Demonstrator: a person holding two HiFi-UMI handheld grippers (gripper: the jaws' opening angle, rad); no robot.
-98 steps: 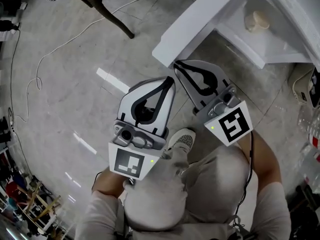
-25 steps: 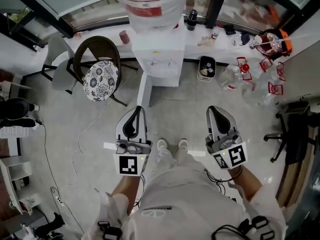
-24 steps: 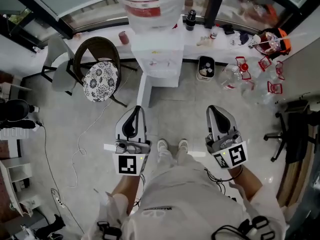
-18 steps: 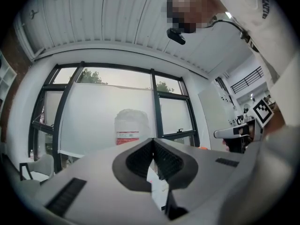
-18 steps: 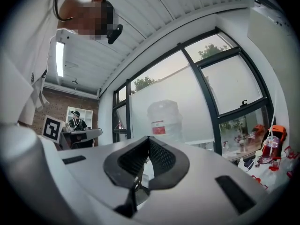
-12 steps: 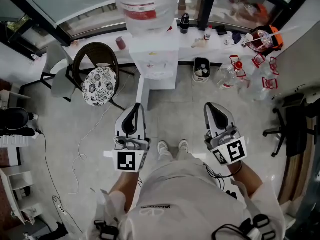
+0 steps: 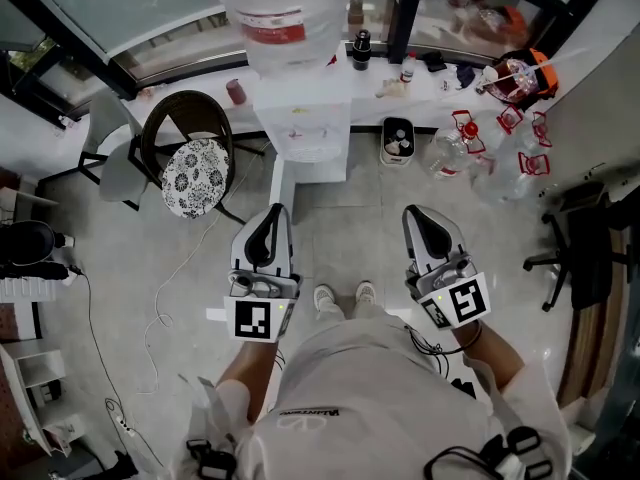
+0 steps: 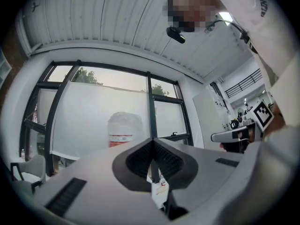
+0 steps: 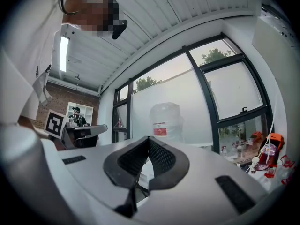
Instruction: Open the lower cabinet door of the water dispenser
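Note:
The white water dispenser (image 7: pixel 300 118) stands against the window wall with a big clear bottle (image 7: pixel 285 18) on top. A white panel (image 7: pixel 281 183) juts from its lower front toward me; it looks like the lower cabinet door swung open. My left gripper (image 7: pixel 272 210) is shut and empty, held above the floor well short of the dispenser. My right gripper (image 7: pixel 418 212) is also shut and empty, off to the right. In the left gripper view the left gripper (image 8: pixel 152 139) points at the bottle (image 8: pixel 124 130). The right gripper (image 9: pixel 149 138) also faces the bottle (image 9: pixel 165 121).
A chair with a patterned cushion (image 7: pixel 190 173) stands left of the dispenser. A small bin (image 7: pixel 397 140) and several clear bottles with red handles (image 7: pixel 470 148) lie to its right. A black office chair (image 7: pixel 580 248) is at far right. A cable (image 7: pixel 165 288) trails on the floor.
About four seconds ago I was low and close to the open cabinet; now I stand back from it. Over the last second both grippers rose slightly, staying shut.

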